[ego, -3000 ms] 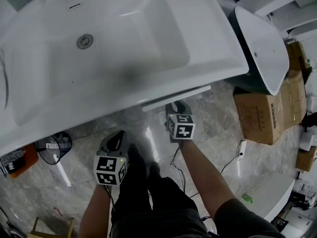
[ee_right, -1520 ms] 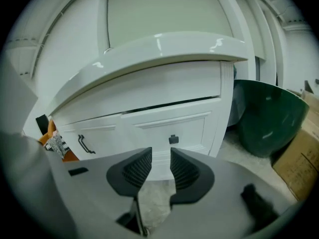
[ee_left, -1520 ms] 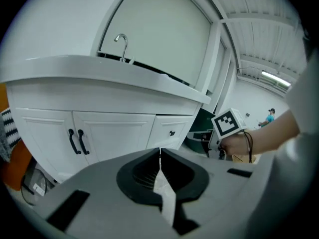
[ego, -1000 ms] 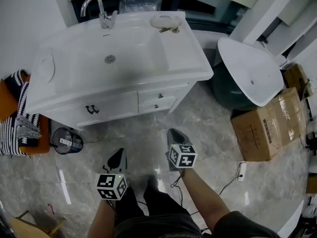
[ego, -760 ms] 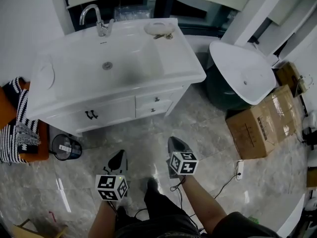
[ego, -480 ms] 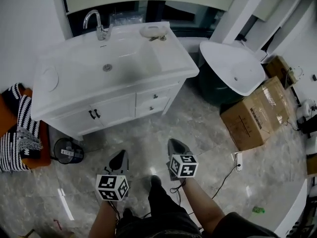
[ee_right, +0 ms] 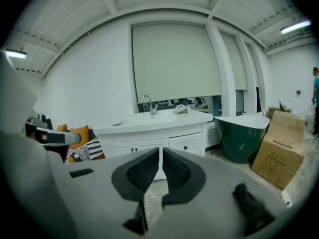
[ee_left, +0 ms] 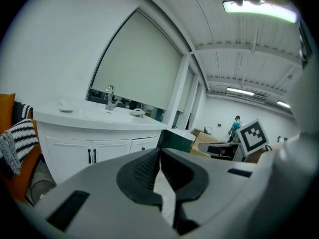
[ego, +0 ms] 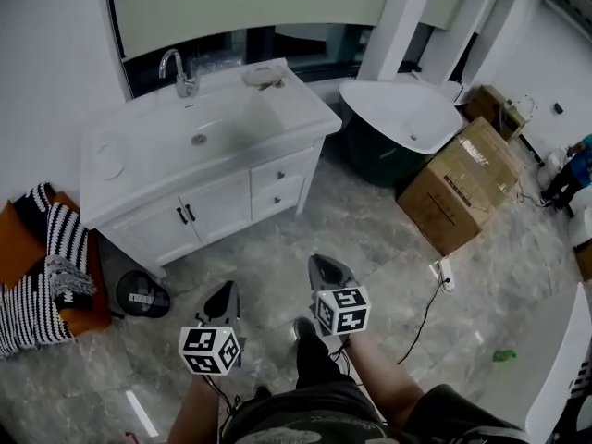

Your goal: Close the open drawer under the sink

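Two drawers [ego: 278,173] shut, left gripper [ego: 225,291], right gripper [ego: 323,265] (empty)

A white basin [ego: 402,114] sits on a dark green base [ego: 370,160] – just beside it, two cardboard boxes [ego: 458,188] stand stacked on the marble floor [ego: 370,239]. A power strip [ego: 440,274] lies near the boxes, its cable [ego: 421,313] trailing across the tiles. At the far left a striped cushion [ego: 42,276] rests on an orange seat [ego: 83,313], with a round black bin [ego: 141,294] beside it. A pale blind [ego: 240,3] covers the window – a person in blue [ego: 566,169] stands at the right edge.
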Demonstrator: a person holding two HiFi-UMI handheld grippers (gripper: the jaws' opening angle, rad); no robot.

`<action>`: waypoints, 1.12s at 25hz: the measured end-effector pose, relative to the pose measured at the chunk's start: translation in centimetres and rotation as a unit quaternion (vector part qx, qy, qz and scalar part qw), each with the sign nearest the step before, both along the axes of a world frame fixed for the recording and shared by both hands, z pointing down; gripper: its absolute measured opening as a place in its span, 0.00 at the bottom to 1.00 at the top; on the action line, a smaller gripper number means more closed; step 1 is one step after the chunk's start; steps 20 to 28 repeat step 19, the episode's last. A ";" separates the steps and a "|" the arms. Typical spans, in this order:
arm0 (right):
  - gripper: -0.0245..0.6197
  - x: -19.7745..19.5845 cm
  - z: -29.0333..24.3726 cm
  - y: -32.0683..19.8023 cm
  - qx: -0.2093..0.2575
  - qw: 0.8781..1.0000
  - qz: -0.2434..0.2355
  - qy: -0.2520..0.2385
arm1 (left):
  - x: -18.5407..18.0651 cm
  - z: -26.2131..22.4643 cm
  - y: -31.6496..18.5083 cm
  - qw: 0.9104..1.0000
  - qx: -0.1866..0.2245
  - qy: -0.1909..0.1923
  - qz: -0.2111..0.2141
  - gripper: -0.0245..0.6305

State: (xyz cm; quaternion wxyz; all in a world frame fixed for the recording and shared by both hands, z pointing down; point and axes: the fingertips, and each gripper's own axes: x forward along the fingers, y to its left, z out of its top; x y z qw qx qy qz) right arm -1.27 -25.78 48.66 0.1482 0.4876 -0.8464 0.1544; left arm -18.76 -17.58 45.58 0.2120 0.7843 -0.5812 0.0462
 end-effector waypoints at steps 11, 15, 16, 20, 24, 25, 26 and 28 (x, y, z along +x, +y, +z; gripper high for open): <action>0.10 -1.5 -3.5 10.9 0.026 1.000 0.008 -0.010 | 0.4 -3.3 9.2 0.999 0.034 -0.004 0.037 0.06; 0.10 -2.2 -4.0 14.0 0.032 0.999 0.005 -0.006 | 0.0 -4.1 12.2 0.998 0.045 -0.003 0.037 0.06; 0.10 -2.3 -4.1 14.6 0.033 0.999 0.005 -0.007 | -0.2 -4.1 12.8 0.998 0.046 -0.002 0.037 0.06; 0.10 -2.6 -4.1 16.4 0.033 0.999 0.008 -0.010 | -0.4 -4.0 14.6 0.998 0.046 0.003 0.038 0.06; 0.10 -2.6 -4.1 16.4 0.033 0.999 0.008 -0.010 | -0.4 -4.0 14.6 0.998 0.046 0.003 0.038 0.06; 0.10 -2.6 -4.1 16.4 0.033 0.999 0.008 -0.010 | -0.4 -4.0 14.6 0.998 0.046 0.003 0.038 0.06; 0.10 -2.6 -4.1 16.4 0.033 0.999 0.008 -0.010 | -0.4 -4.0 14.6 0.998 0.046 0.003 0.038 0.06; 0.10 -2.6 -4.1 16.4 0.033 0.999 0.008 -0.010 | -0.4 -4.0 14.6 0.998 0.046 0.003 0.038 0.06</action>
